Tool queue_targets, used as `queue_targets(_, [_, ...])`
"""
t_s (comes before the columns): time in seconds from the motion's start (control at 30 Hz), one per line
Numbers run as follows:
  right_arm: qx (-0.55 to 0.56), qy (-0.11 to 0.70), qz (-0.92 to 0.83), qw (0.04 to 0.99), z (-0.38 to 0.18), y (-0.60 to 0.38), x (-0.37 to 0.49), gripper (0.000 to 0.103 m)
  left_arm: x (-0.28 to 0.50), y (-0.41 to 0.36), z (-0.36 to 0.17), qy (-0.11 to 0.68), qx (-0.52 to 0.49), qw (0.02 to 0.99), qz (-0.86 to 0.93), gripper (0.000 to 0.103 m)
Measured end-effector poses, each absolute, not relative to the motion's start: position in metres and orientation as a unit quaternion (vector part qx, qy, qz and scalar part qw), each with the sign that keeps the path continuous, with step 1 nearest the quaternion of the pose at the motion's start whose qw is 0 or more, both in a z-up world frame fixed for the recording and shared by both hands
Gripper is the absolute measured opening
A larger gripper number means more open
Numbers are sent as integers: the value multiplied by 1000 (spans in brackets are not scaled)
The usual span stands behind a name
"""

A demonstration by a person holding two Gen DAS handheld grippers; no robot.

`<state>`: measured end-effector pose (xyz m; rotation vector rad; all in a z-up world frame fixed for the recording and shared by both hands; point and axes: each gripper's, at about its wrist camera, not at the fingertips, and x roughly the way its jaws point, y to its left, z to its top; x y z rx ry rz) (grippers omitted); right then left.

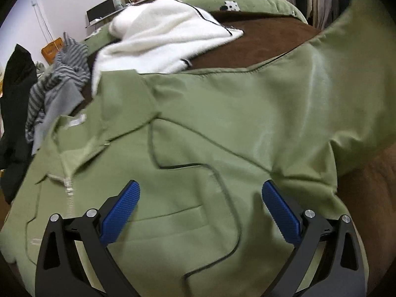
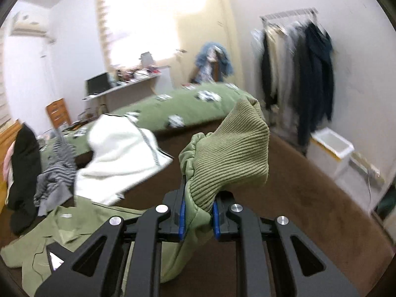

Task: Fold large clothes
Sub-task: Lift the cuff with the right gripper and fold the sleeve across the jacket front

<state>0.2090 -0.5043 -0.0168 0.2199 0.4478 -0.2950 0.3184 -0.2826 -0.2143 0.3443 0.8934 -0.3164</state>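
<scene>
You're hovering L gripper (image 1: 201,194) spread wide over green jacket (image 1: 210,123); R gripper (image 2: 198,212) is clamping its ribbed cuff (image 2: 230,153).

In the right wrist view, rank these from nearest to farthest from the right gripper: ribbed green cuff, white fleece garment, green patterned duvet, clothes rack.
1. The ribbed green cuff, clamped in the right gripper.
2. The white fleece garment, ahead on the left, lying on the brown blanket.
3. The green patterned duvet, beyond it, centre.
4. The clothes rack, against the wall on the right.
</scene>
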Motion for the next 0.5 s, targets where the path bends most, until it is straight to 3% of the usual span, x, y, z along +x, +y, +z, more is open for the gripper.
queue_targets(0.23, [49, 212, -68, 974, 20, -398, 235, 17, 286, -199, -163, 407, 140, 895, -118, 97])
queue_targets(0.5, [-32, 257, 15, 966, -10, -246, 276, 17, 240, -103, -137, 401, 139, 904, -54, 97])
